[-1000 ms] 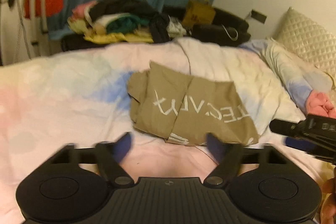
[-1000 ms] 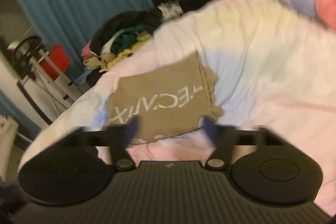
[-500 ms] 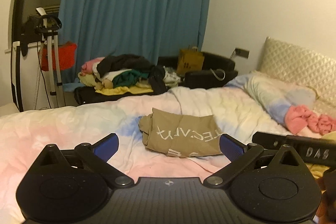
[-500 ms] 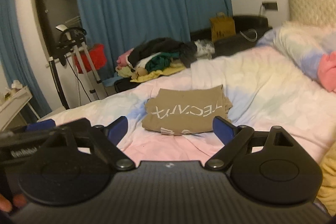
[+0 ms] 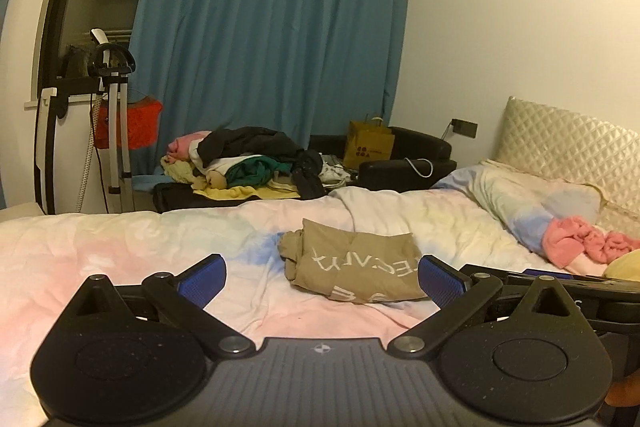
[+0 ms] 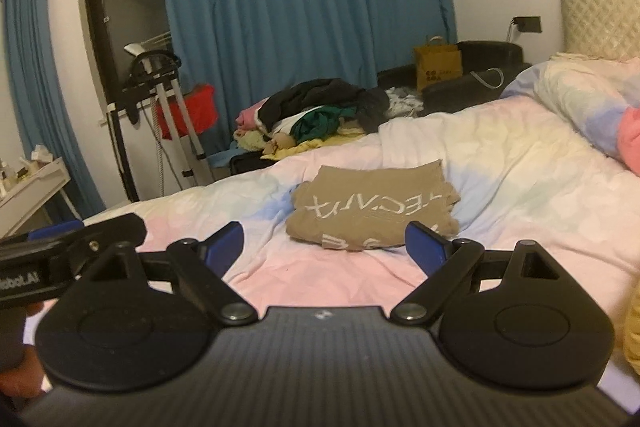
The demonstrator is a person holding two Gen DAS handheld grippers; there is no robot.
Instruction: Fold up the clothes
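Note:
A folded tan shirt with white lettering [image 5: 354, 265] lies on the pastel bedspread [image 5: 120, 247]; it also shows in the right wrist view [image 6: 372, 211]. My left gripper [image 5: 322, 277] is open and empty, held back from the shirt above the bed's near side. My right gripper [image 6: 324, 247] is open and empty, likewise short of the shirt. The right gripper's body [image 5: 560, 287] shows at the right of the left wrist view. The left gripper's body [image 6: 52, 259] shows at the left of the right wrist view.
A pile of unfolded clothes [image 5: 248, 163] lies beyond the bed by the blue curtain [image 5: 272, 27]. A pink garment [image 5: 580, 241] and a pillow [image 5: 532, 199] lie at the headboard end. A garment steamer stand [image 5: 108, 131] and a paper bag [image 5: 368, 147] stand behind.
Both grippers have pulled back and up from the folded shirt. The views have tilted up from the bed to the room. The shirt stays folded on the bed.

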